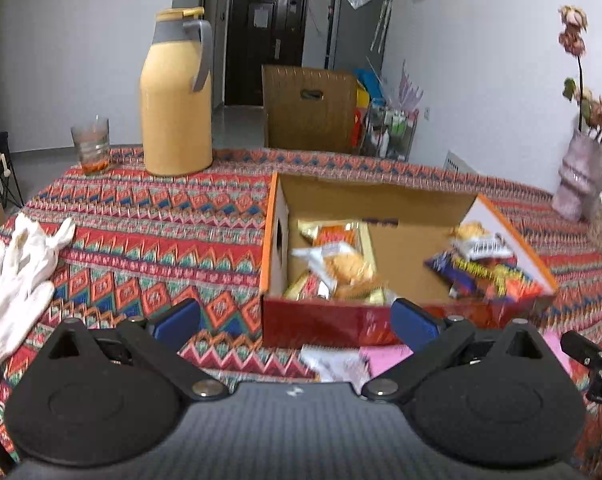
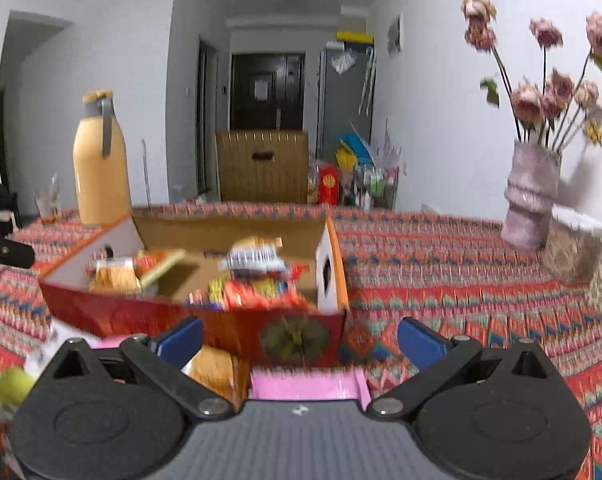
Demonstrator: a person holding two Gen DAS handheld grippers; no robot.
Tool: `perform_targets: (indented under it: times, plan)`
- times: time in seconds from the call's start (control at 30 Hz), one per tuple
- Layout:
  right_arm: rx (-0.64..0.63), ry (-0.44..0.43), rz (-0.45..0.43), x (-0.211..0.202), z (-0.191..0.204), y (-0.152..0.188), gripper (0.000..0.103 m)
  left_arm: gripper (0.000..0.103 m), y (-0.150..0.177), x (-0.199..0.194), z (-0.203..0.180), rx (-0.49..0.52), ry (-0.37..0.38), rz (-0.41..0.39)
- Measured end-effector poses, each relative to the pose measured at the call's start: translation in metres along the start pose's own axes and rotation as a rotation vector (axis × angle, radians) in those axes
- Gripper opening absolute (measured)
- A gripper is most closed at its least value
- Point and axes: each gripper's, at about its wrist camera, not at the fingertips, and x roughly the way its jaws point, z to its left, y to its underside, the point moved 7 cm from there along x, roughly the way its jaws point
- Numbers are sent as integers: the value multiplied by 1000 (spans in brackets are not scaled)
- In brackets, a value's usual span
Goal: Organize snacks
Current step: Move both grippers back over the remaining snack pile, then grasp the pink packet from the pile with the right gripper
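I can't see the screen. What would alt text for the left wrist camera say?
An open cardboard box holding several snack packets sits on a patterned tablecloth, just past the left tongs, which are open and empty. A yellow thermos jug, a glass and white gloves lie further left.

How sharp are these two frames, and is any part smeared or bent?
Left wrist view: thermos and tablecloth crisp, snacks on the box's right side smeared. Right wrist view: blur over the box and snacks, vase fairly clear. Both bend at the edges, dark corners.

open red box [image 1: 325, 320], snack packets [image 1: 341, 264] inside
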Motion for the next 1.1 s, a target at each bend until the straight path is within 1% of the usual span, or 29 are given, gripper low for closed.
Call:
perform_targets:
  times: [0.1,0.23,0.37,0.43,0.57,0.73,0.9,1.0,1.1]
  plan:
    - [12,9,51,2,-3,18,103,103,14,2,1,4,8,6]
    - [36,14,101,3,-9,36,103,103,29,12,4,-25,29,16]
    - [54,14,126,4,-12,46,103,103,36,21,5,-20,12,-7]
    - [66,18,136,6,-14,49,103,103,40,25,6,-25,2,1]
    - [86,23,142,8,-19,49,103,103,44,26,5,-21,1,-7]
    - [69,38,148,9,-24,47,103,103,44,25,5,-28,14,-12]
    - [50,53,180,19,-28,46,103,103,45,24,8,-45,19,-11]
    - [38,40,200,28,-26,44,103,103,45,25,9,-54,19,-8]
    - [20,8,210,37,-19,38,103,103,45,25,11,-63,19,-5]
